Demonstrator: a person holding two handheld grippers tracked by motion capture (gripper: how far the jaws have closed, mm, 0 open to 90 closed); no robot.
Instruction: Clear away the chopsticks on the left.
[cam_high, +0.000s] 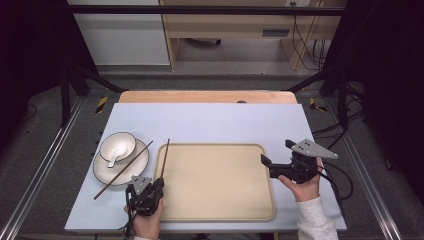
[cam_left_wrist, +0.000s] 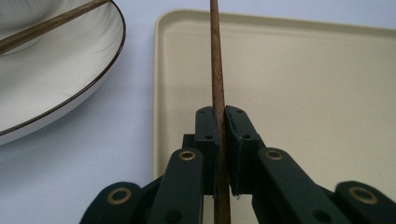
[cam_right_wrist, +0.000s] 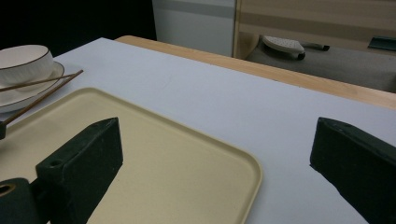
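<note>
A thin brown chopstick (cam_left_wrist: 216, 65) runs up from between the jaws of my left gripper (cam_left_wrist: 221, 114), which is shut on it. In the high view that chopstick (cam_high: 165, 157) lies along the left rim of the beige tray (cam_high: 215, 210), with the left gripper (cam_high: 161, 181) at its near end. A second chopstick (cam_high: 125, 169) rests slanted across the white plate (cam_high: 102, 175). My right gripper (cam_high: 276, 152) hovers at the tray's right edge, open with nothing between its jaws (cam_right_wrist: 219, 154).
A white bowl (cam_high: 118, 146) with a white spoon (cam_high: 114, 158) sits on the plate, left of the tray. A pale blue mat (cam_high: 210, 122) covers the table, with a wooden edge (cam_high: 207, 96) behind it. Black frame bars stand at both sides.
</note>
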